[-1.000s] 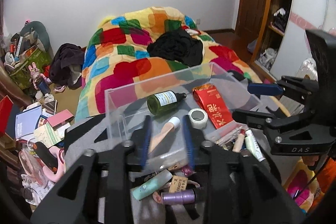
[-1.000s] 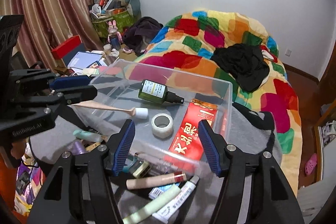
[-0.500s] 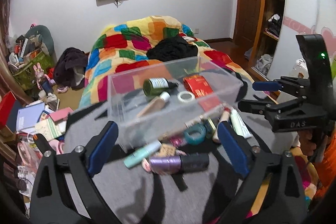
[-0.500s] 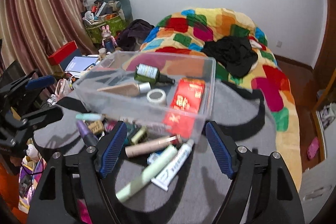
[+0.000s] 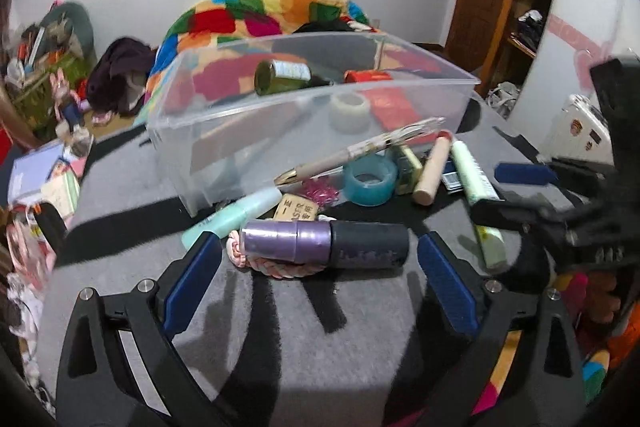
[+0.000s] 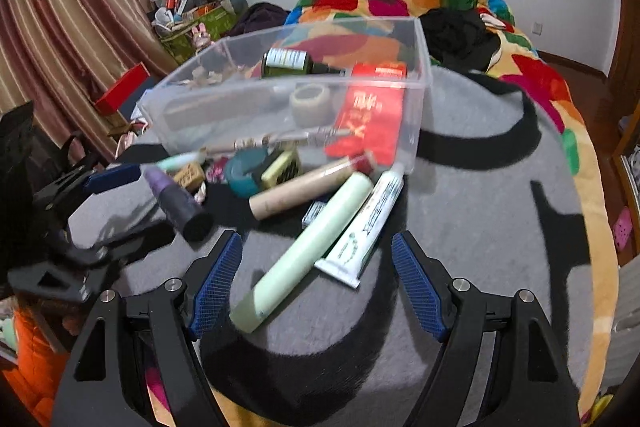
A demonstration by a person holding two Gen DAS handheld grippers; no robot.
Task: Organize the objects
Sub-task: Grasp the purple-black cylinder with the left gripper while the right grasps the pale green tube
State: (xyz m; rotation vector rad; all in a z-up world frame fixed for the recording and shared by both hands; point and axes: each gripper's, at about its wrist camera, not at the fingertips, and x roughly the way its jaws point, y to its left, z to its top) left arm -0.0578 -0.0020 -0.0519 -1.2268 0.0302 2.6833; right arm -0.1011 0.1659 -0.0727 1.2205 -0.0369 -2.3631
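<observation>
Both grippers hang with jaws apart over clutter in front of the clear plastic bin [image 5: 312, 131].

The left gripper [image 5: 316, 275], spread wide and holding nothing, straddles the purple bottle [image 5: 326, 245], which lies crosswise just in front of the bin. The right gripper [image 6: 316, 283], about two-thirds open and empty, frames the pale green tube [image 6: 304, 253] and white tube [image 6: 362, 227] near the bin's right front corner.

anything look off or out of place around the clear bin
Yes. A pen leans tilted against the clear bin's front wall rather than inside, and the purple bottle lies on its side atop a pink braided cord.
</observation>
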